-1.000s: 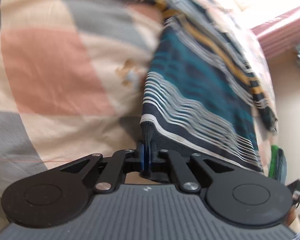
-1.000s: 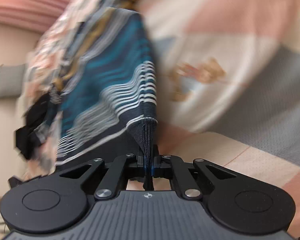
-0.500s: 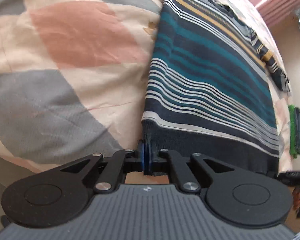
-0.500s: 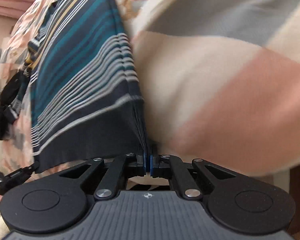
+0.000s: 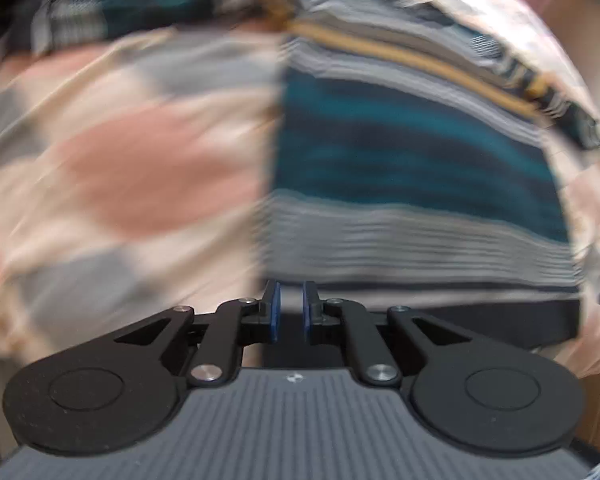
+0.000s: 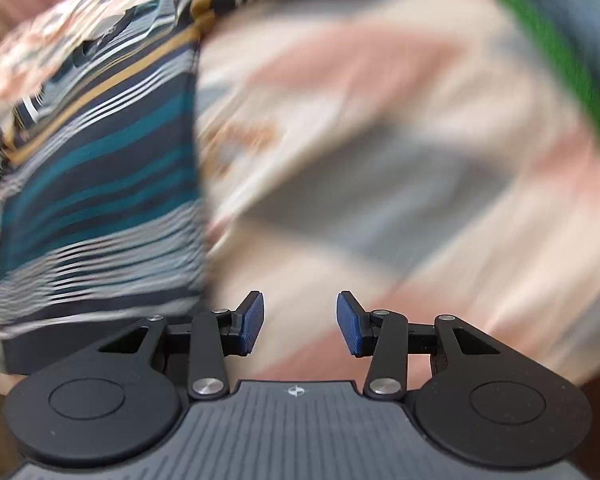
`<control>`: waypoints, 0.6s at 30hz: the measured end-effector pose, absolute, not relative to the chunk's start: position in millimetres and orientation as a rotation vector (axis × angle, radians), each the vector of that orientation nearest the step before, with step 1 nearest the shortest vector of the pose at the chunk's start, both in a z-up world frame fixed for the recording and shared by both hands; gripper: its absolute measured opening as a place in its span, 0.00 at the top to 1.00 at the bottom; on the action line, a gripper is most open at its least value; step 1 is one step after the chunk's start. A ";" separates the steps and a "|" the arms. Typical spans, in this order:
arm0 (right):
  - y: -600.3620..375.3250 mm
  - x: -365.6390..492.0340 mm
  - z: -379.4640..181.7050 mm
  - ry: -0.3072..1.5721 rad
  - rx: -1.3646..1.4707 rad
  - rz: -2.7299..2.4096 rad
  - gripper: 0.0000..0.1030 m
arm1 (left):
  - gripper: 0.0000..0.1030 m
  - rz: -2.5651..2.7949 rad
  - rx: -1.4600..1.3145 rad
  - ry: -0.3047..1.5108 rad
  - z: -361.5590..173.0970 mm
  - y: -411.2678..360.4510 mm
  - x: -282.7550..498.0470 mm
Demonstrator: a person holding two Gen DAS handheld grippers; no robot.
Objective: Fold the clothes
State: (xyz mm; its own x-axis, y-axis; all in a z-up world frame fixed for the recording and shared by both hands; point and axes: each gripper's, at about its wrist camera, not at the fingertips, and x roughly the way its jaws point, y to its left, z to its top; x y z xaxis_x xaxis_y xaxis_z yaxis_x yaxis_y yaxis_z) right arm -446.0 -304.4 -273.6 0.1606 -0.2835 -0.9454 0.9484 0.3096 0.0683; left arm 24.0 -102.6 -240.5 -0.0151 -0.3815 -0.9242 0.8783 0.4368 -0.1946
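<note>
A bed fills both views, covered by a bedspread in large peach, pink and grey blocks, with a strip of pink wall or curtain at the far edge; everything is smeared by motion blur. On the bedspread lies the striped sweater, navy and teal with white bands and 1 mustard stripe near its far end, spread flat with its dark hem nearest the cameras. A green item sits off to one side, too blurred to identify.

The left claw is parted a little, its 2 blue pads showing a narrow gap with no cloth in it, just above the hem's left corner. The right claw is spread wide and empty, over bare bedspread just beside the sweater's right edge (the hem corner sits to its left in that view).

My reading: the garment has been laid out flat and let go, so the laying-out step looks finished and no fold has yet been made. The next move probably calls for fresh grips, either on 1 side edge or on the sleeves near the far end, to bring them across the body. With this much blur, sleeve positions cannot be made out.
</note>
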 end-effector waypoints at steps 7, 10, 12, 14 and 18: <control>-419.7 -474.4 -270.7 1.252 -0.073 -0.932 0.57 | 0.93 -1.221 0.477 1.174 -247.4 -221.4 -73.7; -486.7 -493.9 -286.1 1.325 -0.370 -0.815 0.56 | 0.88 -1.278 0.462 1.148 -250.8 -272.1 -123.2; -528.3 -500.0 -301.8 1.374 -0.537 -0.725 0.55 | 0.82 -1.298 0.440 1.138 -255.7 -302.6 -148.7; -565.5 -504.3 -323.6 1.429 -0.679 -0.633 0.52 | 0.81 -1.300 0.402 1.142 -259.9 -328.7 -168.2; -618.8 -516.3 -381.6 1.559 -0.979 -0.413 0.52 | 0.81 -1.281 0.403 1.162 -271.4 -367.6 -198.2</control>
